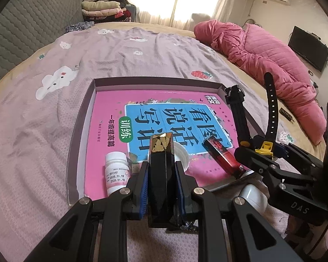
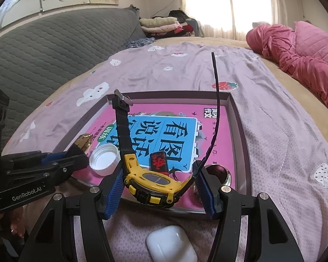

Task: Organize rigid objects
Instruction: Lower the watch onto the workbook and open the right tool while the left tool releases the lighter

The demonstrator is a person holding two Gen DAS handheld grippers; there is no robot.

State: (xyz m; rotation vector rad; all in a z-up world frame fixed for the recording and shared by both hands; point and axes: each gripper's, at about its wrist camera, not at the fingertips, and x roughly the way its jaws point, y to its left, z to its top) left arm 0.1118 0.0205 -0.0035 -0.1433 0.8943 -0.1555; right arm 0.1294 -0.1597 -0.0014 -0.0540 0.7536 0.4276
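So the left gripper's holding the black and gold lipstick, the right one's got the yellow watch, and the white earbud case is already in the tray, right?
Not quite: the white earbud case lies on the bedspread outside the tray, as the right wrist view shows. The left gripper grips the lipstick; the right gripper holds the yellow watch.

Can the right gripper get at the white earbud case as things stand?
Probably not yet: the right gripper is shut on the yellow watch. The white earbud case lies uncovered on the bedspread just below it, outside the tray, so only the full grip blocks it.

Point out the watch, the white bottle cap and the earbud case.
watch [image 2: 156, 180]: right wrist view, on its dial.
white bottle cap [image 2: 103, 159]: right wrist view, inside the cap.
earbud case [image 2: 170, 245]: right wrist view, on its lid.
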